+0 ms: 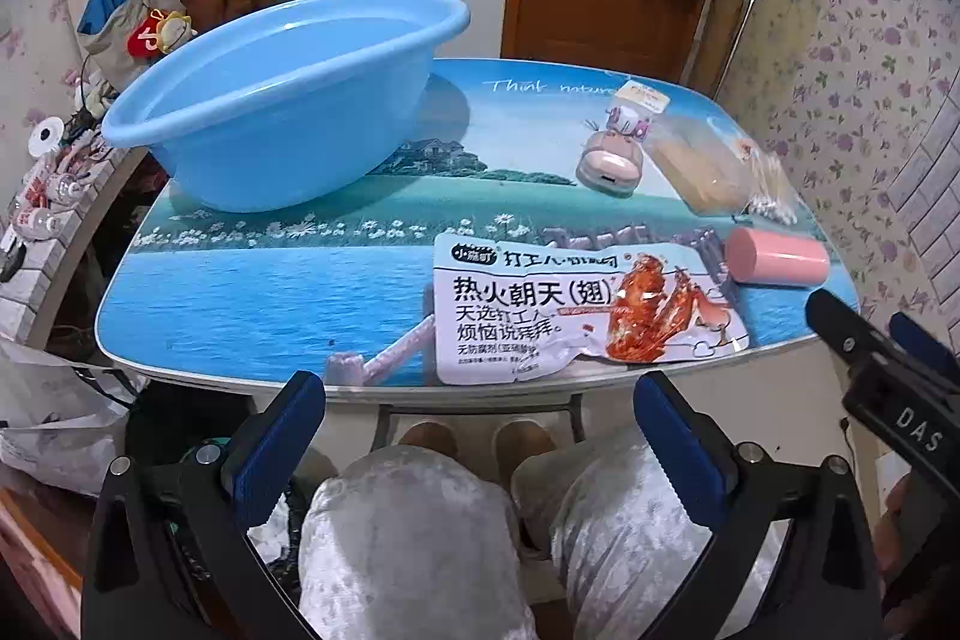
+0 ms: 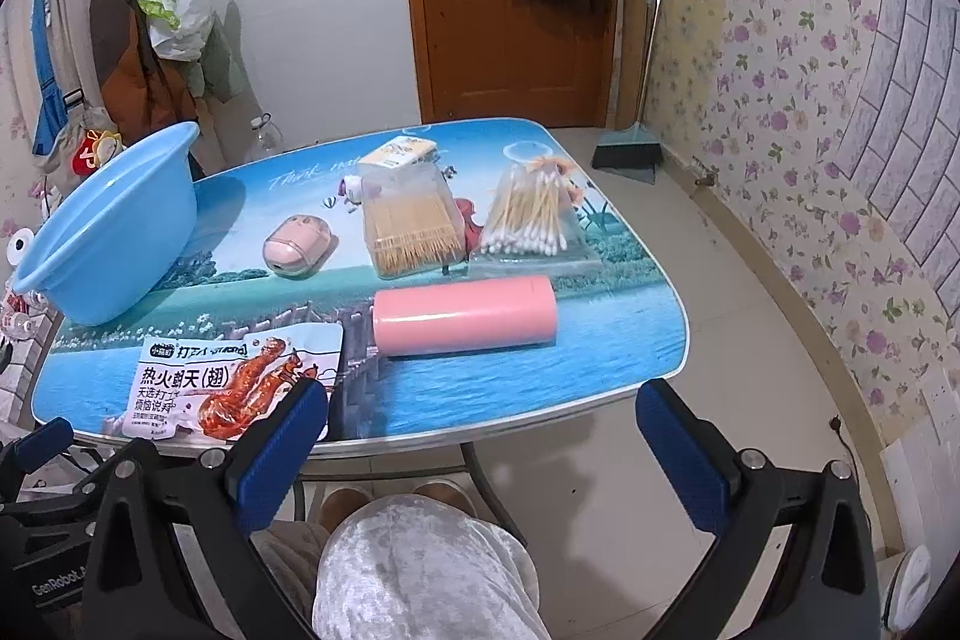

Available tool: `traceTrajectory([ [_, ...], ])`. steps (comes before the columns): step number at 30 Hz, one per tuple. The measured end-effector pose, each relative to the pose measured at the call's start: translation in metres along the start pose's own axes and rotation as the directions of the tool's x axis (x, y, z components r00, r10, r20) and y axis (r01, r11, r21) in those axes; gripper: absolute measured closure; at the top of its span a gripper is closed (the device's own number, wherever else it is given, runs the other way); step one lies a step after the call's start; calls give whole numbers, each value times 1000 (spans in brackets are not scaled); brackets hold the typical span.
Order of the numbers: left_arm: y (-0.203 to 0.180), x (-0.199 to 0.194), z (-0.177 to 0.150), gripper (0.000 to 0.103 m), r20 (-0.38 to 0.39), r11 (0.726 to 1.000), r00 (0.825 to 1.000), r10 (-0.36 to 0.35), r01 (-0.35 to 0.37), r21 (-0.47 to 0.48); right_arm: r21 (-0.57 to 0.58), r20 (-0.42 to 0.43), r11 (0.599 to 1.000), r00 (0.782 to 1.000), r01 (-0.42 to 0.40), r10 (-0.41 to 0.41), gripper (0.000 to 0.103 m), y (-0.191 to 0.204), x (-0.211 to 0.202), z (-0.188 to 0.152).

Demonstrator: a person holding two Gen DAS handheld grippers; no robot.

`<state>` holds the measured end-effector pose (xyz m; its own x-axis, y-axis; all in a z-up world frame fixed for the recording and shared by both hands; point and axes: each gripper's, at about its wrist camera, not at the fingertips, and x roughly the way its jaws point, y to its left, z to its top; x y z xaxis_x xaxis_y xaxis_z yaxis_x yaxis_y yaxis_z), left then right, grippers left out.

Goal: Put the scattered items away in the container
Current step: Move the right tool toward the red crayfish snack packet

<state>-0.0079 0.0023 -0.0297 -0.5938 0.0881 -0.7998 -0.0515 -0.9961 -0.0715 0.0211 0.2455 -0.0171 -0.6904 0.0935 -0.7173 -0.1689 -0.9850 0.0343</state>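
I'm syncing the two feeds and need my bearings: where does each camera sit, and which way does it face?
Left wrist: on the left gripper, held open before the table's near edge, facing the blue basin and snack packet; knees and the right gripper show.
Right wrist: on the open right gripper, further right, facing the pink roll, toothpick box and cotton swabs; knee shows.
Shared: table, basin, packet, roll, door.

The counter (image 2: 630,316), printed with a seaside scene, carries a blue basin (image 2: 114,244) at left, snack packet (image 2: 234,382) lower left, pink roll (image 2: 465,316) centre, pink case (image 2: 298,245), toothpick box (image 2: 411,226) and cotton swabs (image 2: 531,217) above.
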Motion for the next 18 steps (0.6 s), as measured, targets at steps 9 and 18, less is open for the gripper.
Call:
traceTrajectory([
  [9,-2,12,4,0,-20,999,999,-30,30,-20,13,3,999,999,-36,36,0,-3,6,4],
  [18,7,22,7,0,-29,999,999,-30,30,-28,48,-11,990,991,-133,134,0,-3,11,7],
])
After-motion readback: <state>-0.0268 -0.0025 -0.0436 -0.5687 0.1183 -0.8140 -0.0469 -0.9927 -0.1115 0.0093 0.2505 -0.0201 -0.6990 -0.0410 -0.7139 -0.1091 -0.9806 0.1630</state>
